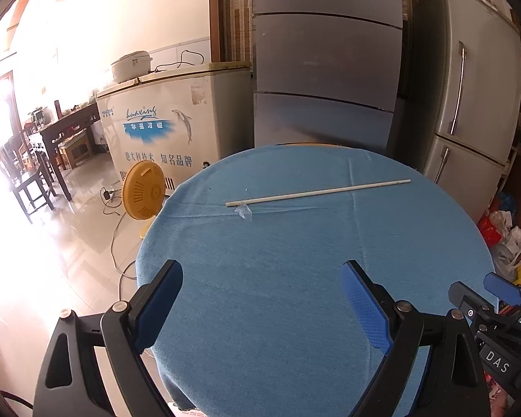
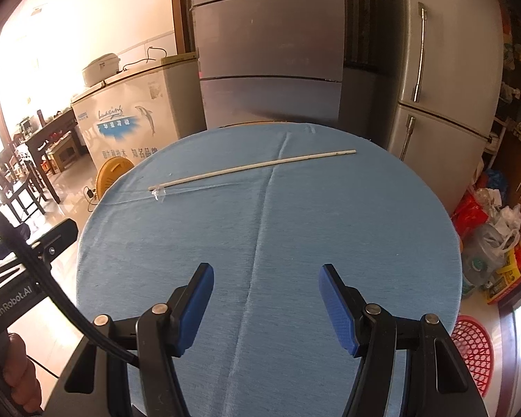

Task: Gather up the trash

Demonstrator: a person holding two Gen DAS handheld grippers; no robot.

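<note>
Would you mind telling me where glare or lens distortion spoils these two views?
Left wrist view: the floor and wall at the left are blown out white, while the stick on the blue tablecloth stays sharp. Right wrist view: milder glare at upper left; fisheye bends the refrigerator edges.

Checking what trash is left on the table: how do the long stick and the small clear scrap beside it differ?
The stick is long, thin, straight and pale; the clear scrap is tiny, crumpled and see-through. The stick spans much of the blue tablecloth; the scrap sits only at the stick's left end. Whether they touch is unclear. Both lie on the far half of the cloth, untouched.
</note>
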